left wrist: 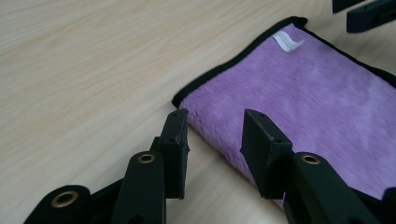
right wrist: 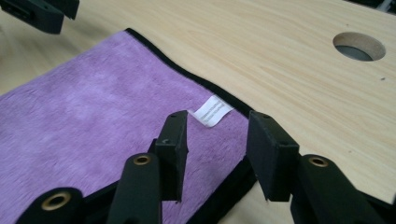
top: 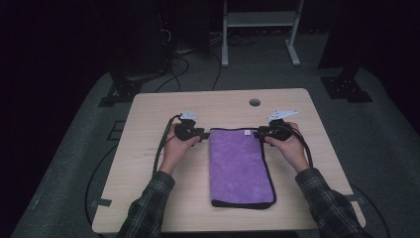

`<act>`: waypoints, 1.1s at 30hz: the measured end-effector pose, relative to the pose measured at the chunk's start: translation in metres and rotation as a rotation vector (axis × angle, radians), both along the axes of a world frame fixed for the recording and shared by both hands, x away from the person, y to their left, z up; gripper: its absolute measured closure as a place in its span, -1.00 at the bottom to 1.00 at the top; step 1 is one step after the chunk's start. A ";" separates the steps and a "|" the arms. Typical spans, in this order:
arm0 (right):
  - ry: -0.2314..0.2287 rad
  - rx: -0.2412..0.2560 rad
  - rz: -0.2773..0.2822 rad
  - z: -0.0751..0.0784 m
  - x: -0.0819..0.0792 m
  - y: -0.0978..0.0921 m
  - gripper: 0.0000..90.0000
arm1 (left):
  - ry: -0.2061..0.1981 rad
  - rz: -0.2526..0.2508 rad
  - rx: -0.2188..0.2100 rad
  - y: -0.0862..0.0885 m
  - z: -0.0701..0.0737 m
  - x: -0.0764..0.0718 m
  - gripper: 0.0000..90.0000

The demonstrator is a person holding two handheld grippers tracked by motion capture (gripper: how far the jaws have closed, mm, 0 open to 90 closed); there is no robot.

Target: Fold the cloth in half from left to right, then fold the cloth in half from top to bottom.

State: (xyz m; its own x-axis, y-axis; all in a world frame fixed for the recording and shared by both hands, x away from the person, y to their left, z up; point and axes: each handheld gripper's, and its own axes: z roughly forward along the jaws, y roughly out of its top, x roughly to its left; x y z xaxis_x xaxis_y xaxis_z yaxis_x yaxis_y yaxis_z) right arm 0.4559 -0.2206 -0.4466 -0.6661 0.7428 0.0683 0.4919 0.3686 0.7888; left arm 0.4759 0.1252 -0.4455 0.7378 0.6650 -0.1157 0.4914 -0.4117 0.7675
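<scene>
At the purple towel's far corners, left gripper and right gripper, forearms angled inward, fingers released, grasping nothing.

One purple towel, two hand-held grippers

Both forearms, in plaid sleeves, reach forward from the near edge, each hand wrapped around a tool. The left tool points inward to the right and the right tool points inward to the left, so the two face each other, well apart. Each tool's black jaws stand parted with a clear gap between them.
</scene>
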 end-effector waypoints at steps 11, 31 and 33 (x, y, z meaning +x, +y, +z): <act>0.051 -0.029 -0.030 -0.025 0.023 -0.003 0.21 | 0.014 0.023 0.023 -0.014 -0.010 0.024 0.30; 0.105 -0.002 -0.009 -0.032 0.024 -0.003 0.74 | 0.080 -0.014 0.025 -0.025 -0.027 0.029 0.80; 0.111 -0.001 -0.015 -0.031 0.023 -0.002 0.77 | 0.085 -0.002 0.028 -0.026 -0.027 0.028 0.85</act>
State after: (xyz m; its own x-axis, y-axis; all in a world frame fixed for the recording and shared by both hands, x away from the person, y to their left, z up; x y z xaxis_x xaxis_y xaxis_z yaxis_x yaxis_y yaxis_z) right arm 0.4790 -0.2223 -0.4778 -0.6433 0.7525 0.1408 0.5819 0.3611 0.7287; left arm 0.5041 0.0990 -0.4720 0.7274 0.6675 -0.1589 0.5533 -0.4337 0.7112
